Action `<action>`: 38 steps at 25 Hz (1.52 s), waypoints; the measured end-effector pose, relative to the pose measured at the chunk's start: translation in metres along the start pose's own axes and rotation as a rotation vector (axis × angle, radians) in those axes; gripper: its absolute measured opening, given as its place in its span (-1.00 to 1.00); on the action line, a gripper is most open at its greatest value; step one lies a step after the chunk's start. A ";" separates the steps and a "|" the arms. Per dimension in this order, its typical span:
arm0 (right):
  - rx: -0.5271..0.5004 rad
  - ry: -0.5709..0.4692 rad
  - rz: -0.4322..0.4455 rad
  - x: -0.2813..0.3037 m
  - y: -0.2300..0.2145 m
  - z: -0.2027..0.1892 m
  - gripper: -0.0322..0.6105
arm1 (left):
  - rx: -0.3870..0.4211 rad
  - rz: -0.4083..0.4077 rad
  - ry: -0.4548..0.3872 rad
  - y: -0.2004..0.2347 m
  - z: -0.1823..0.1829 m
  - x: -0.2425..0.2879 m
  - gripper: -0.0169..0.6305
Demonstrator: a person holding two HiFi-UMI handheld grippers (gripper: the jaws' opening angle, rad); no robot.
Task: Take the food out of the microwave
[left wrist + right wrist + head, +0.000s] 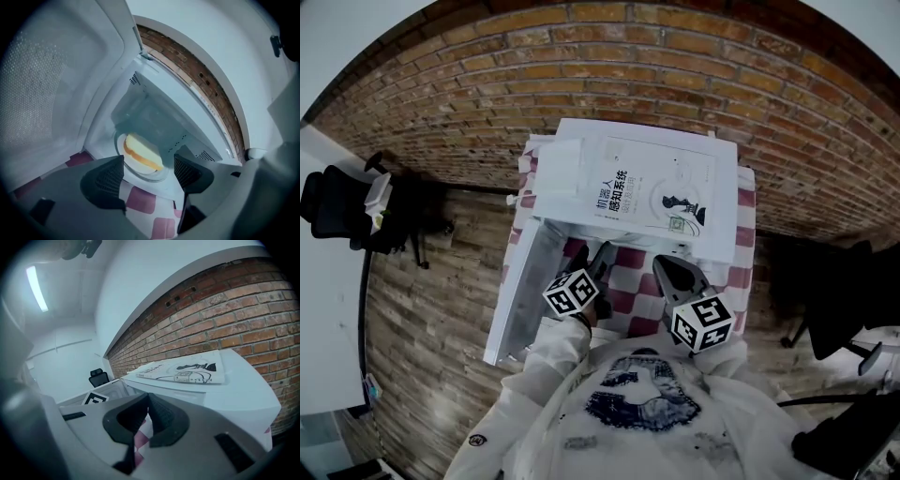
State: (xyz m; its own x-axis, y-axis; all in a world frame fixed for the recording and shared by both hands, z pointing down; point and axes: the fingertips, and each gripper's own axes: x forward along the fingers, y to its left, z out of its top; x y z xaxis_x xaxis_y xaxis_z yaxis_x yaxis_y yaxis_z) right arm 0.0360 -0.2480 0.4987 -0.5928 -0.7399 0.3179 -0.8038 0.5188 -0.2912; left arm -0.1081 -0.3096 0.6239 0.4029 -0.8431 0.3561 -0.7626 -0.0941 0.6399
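Observation:
The white microwave [727, 225] stands on a red-and-white checked cloth [630, 281], its door [520, 291] swung wide to the left. Inside, a yellow slice of food [140, 152] lies on a white plate [157, 175] on the oven floor. My left gripper [602, 255] is in front of the opening, open, with nothing between its jaws; in the left gripper view this gripper [149, 172] frames the food, short of it. My right gripper [670, 272] hovers to the right of it, and in the right gripper view its pads [159, 411] meet at the tips with nothing held.
A book [652, 187] lies on top of the microwave. A brick wall [694, 66] stands right behind it. Black office chairs sit at the left [347, 211] and right [834, 309], and a white desk [323, 309] runs along the left over the wooden floor.

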 end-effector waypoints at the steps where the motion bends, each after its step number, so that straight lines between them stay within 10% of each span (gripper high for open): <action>1: 0.000 0.001 -0.001 0.000 -0.001 0.000 -0.85 | -0.009 0.009 0.002 0.004 -0.001 0.003 0.06; 15: 0.014 0.020 -0.020 -0.005 -0.018 -0.005 -0.85 | -0.298 0.018 0.029 0.041 -0.015 0.042 -0.11; 38: 0.047 0.025 -0.039 -0.007 -0.030 -0.008 -0.85 | -0.391 0.106 0.049 0.062 -0.019 0.059 -0.70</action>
State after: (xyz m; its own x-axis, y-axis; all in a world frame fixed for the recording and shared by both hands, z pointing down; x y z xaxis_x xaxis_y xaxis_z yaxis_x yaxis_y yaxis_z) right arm 0.0640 -0.2552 0.5125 -0.5628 -0.7478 0.3522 -0.8233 0.4688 -0.3200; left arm -0.1218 -0.3554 0.6979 0.3633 -0.8103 0.4598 -0.5554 0.2079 0.8052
